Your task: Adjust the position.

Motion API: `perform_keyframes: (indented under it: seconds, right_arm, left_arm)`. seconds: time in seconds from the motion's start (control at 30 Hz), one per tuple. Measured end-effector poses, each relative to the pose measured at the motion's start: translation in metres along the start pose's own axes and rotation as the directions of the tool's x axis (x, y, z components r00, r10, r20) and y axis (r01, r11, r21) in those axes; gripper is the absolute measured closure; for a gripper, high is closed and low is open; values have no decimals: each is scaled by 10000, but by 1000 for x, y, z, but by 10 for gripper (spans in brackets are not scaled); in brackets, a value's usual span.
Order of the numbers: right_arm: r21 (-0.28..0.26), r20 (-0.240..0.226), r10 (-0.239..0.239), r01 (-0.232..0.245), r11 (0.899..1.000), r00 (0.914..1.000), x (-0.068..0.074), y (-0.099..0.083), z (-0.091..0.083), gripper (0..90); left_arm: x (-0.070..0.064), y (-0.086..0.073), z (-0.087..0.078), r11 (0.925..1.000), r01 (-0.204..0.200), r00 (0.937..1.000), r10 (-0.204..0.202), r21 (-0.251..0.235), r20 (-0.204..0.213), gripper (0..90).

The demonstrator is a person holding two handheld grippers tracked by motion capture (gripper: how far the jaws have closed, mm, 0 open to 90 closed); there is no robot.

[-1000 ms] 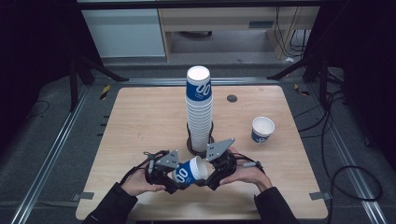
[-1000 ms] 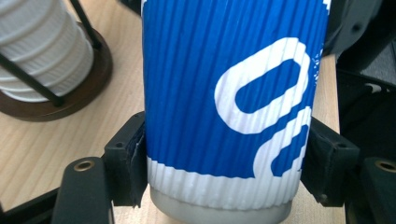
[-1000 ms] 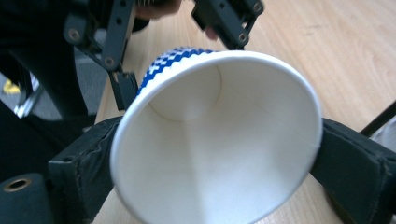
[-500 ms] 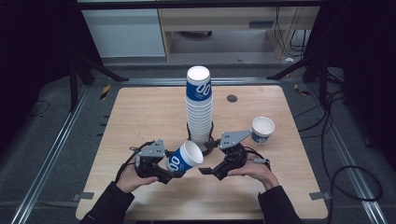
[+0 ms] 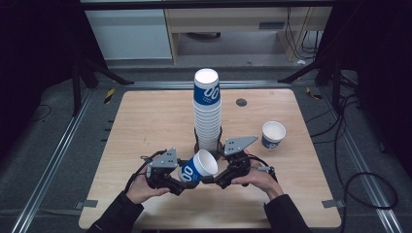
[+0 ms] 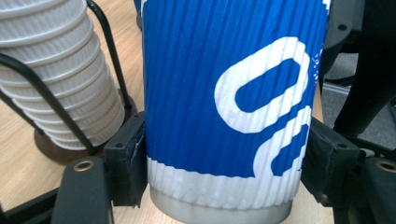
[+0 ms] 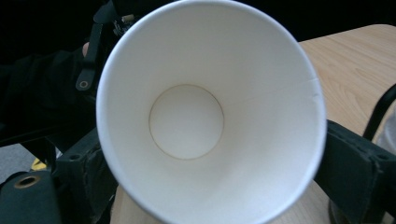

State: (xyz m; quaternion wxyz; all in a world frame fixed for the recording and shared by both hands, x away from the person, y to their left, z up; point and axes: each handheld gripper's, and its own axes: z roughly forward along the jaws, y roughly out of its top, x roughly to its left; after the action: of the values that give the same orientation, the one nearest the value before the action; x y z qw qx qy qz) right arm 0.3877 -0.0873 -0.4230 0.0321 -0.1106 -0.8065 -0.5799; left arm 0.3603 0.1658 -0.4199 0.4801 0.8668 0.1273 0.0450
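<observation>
Near the front edge of the table (image 5: 145,121), we see a blue and white paper cup (image 5: 198,166) lying on its side above the wood, its open mouth turned toward the right gripper (image 5: 214,178). The left gripper (image 5: 187,182) is clamped on the cup near its base; in the left gripper view both black pads press the ribbed wall. In the right gripper view the jaws stand on both sides of the cup rim, but we cannot tell if they touch it. Just behind the cup stands the tall stack of cups (image 5: 207,109) in its wire holder. One single cup (image 5: 273,135) stands upright to the right, well apart.
</observation>
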Motion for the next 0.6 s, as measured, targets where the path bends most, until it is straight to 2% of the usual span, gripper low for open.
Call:
perform_keyframes:
  seconds: [0.6]
  right_arm:
    - [-85,-480,184,-188,9998,9987,3,-1,8,181]
  left_arm:
    - [-4,0,7,10000,-57,9999,56,45,106,275]
